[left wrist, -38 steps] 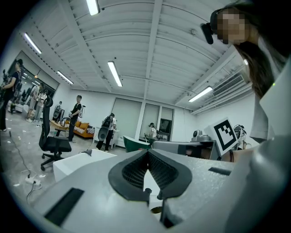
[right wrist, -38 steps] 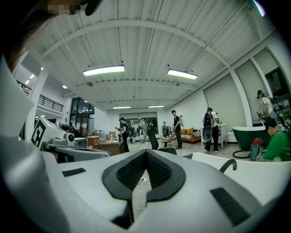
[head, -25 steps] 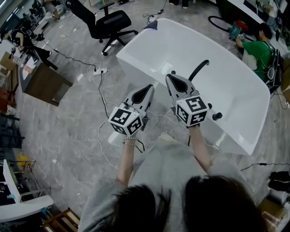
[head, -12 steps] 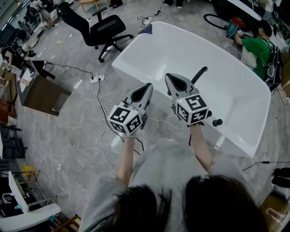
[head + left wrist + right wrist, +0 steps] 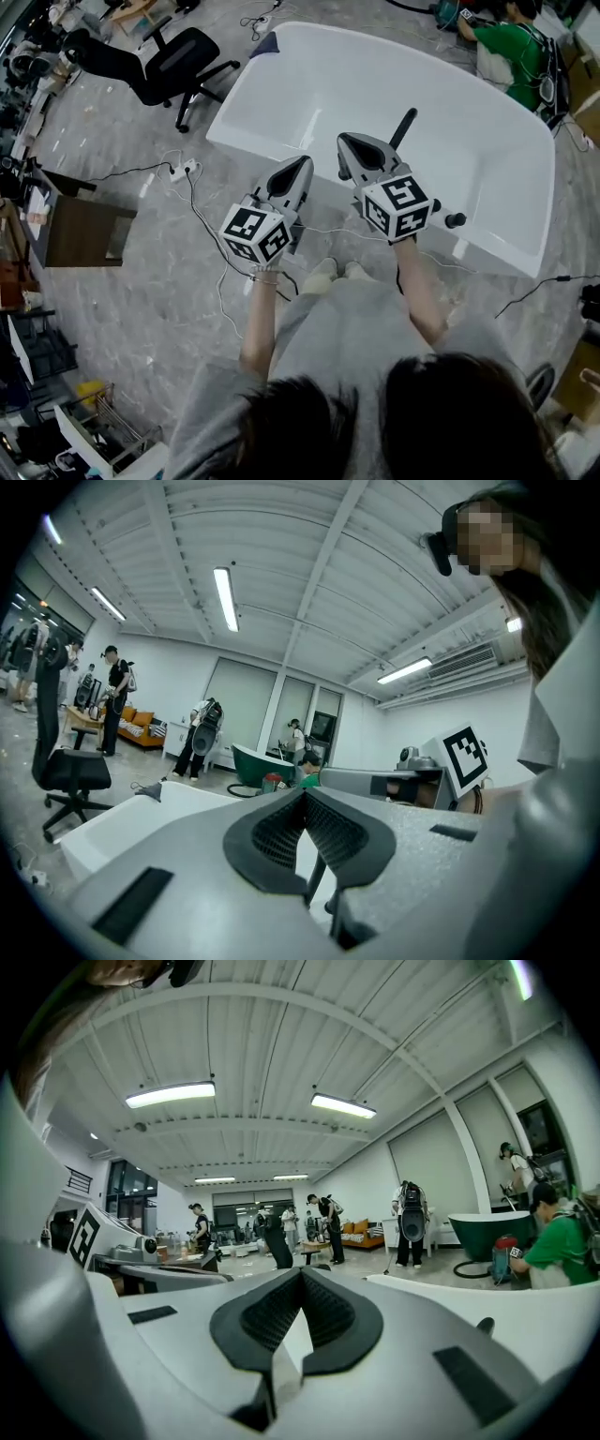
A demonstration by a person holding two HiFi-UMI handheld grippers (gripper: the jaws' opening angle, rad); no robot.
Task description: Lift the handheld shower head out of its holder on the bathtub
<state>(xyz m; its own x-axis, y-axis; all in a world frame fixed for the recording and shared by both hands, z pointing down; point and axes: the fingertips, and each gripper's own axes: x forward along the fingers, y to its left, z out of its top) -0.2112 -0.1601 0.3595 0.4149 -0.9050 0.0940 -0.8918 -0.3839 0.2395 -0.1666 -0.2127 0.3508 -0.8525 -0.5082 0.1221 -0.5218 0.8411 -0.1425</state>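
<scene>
The bathtub [image 5: 309, 84] fills the upper middle and right of the head view, standing on the floor [image 5: 141, 309]. The shower head [image 5: 404, 126] is at the tub's near side, right of centre, and a knob [image 5: 456, 220] sits lower right of it on the rim. The left tongs [image 5: 302, 164] are at mid-frame, before the tub's near wall. The right tongs [image 5: 345, 142] are just to their right, near the shower head. An office chair [image 5: 183, 56] stands upper left, with a power strip [image 5: 178, 170] on the floor below it and a cabinet [image 5: 80, 234] at the left edge. A person [image 5: 506, 42] is behind the tub, upper right.
</scene>
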